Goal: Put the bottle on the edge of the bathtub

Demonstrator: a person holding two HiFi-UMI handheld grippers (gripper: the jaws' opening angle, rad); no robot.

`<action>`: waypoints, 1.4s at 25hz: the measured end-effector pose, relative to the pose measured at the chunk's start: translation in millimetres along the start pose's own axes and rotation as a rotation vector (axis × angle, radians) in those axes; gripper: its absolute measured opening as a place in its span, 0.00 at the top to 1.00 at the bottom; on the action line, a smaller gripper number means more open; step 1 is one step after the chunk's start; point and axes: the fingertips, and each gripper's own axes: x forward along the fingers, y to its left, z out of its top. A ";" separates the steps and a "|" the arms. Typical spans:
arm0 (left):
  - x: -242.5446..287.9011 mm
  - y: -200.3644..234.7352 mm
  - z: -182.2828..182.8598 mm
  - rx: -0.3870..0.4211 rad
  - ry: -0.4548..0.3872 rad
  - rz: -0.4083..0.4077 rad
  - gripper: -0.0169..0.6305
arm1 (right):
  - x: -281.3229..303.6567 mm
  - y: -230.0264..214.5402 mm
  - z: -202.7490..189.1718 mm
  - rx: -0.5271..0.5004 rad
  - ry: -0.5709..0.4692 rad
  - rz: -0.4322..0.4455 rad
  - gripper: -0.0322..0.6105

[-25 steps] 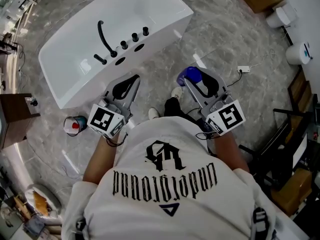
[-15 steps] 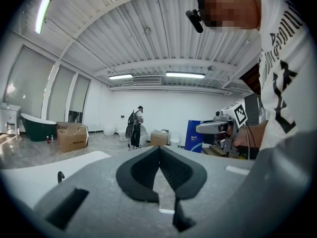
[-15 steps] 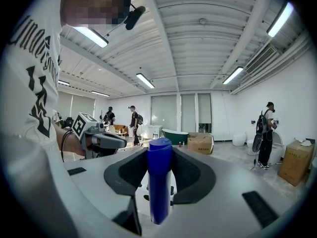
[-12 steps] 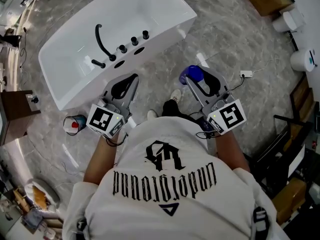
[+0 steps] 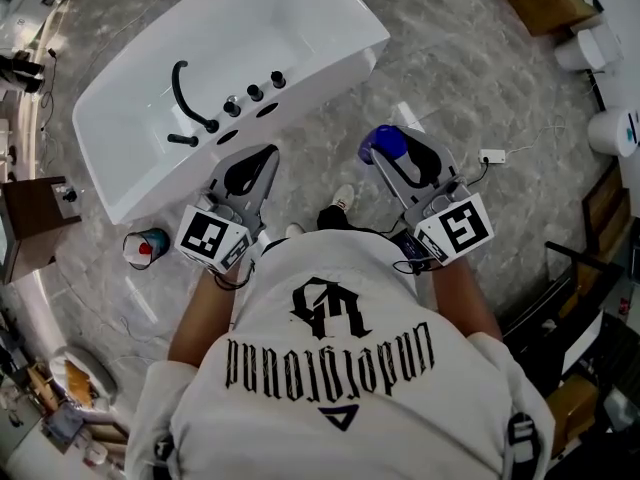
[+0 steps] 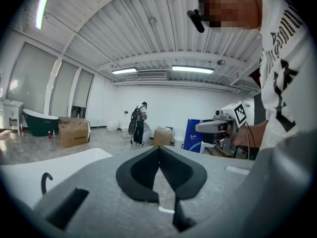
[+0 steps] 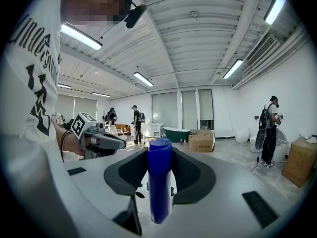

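Risk: blue bottle [image 7: 159, 180], pinched upright in right gripper [image 5: 388, 160] fingers, could topple off the bathtub's [image 5: 330, 68] narrow rim if released tilted; left gripper [image 5: 266, 156] fingers closed, empty

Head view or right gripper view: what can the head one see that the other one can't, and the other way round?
Only the head view shows the white bathtub with its black tap, and a small container on the floor. Only the right gripper view shows the ceiling lights and people standing far off. Both show the blue bottle held in the jaws of the right gripper, and the left gripper.
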 end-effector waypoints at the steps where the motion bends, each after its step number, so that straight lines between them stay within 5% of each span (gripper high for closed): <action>1: 9.5 -2.0 1.4 -0.001 -0.001 0.002 0.95 | -1.2 -9.1 -0.3 0.002 -0.004 0.006 0.71; 18: 86.3 -16.3 19.3 0.028 0.005 0.021 0.95 | -29.4 -90.9 -12.8 0.013 -0.014 0.000 0.71; 35: 133.8 47.7 37.8 0.037 -0.039 -0.037 0.95 | 27.9 -130.3 5.7 -0.004 -0.014 -0.047 0.71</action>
